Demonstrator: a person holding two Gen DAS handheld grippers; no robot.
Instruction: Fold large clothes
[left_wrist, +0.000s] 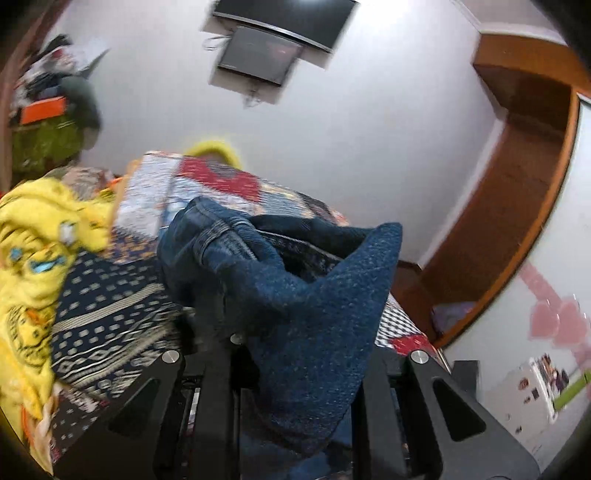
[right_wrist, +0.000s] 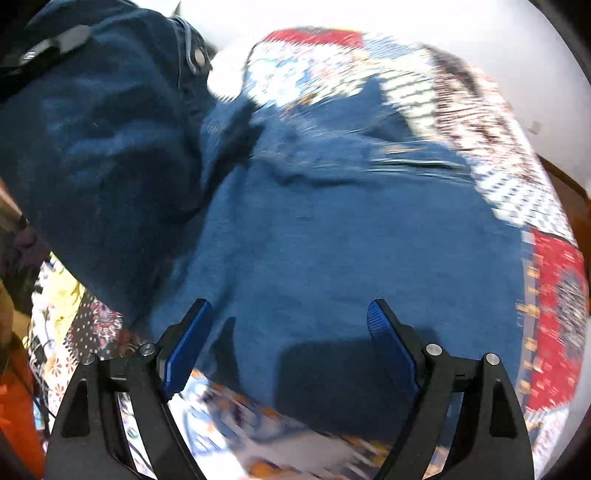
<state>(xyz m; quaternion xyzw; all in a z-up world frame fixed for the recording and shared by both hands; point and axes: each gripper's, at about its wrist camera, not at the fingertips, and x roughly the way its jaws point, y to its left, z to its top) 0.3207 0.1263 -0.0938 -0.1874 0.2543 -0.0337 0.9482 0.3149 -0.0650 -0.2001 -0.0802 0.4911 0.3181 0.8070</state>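
Jeans (right_wrist: 332, 229): dark blue denim, stitched waistband, rumpled across patchwork bedspread (right_wrist: 554, 266) | left gripper (left_wrist: 295, 343): clamped on lifted denim fold | right gripper (right_wrist: 290, 317): fingers spread, holding nothing

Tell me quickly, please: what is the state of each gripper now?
Left gripper: closed on the dark blue denim jeans, lifting a part.
Right gripper: open, holding nothing, over the jeans on the patchwork bedcover.

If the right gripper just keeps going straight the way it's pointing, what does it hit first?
Most likely the blue jeans. The right gripper is open and empty, and the denim spread on the patchwork quilt fills the view straight ahead. Blur hides the gap.
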